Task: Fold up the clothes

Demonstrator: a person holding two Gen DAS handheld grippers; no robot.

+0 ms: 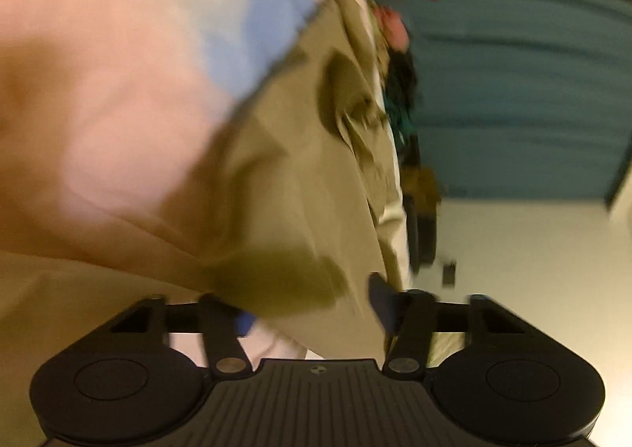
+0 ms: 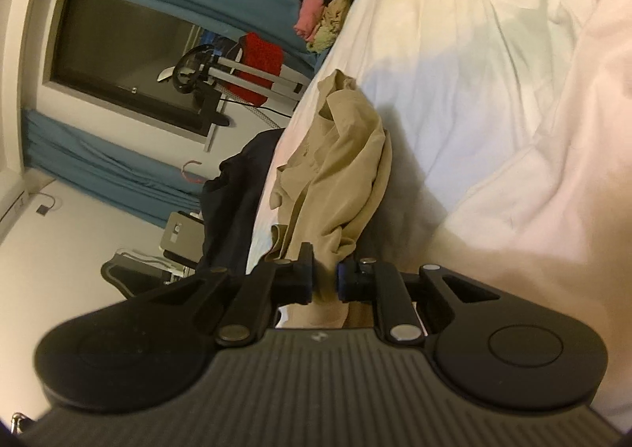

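Right wrist view: right gripper (image 2: 324,281) pinches crumpled khaki cloth garment (image 2: 335,170) on white bedsheet (image 2: 454,52). Left gripper (image 1: 312,308) half-closed around same khaki cloth, pad contact unclear; confirm firm bite, then lift both evenly.

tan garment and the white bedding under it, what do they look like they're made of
Tan garment: looks like a thin woven cloth, maybe cotton twill, matte; it crumples into sharp, soft folds and hangs limp from the right gripper.
White bedding: soft matte fabric, probably cotton sheeting over padding, with broad puffy wrinkles. Exact fibre cannot be told.
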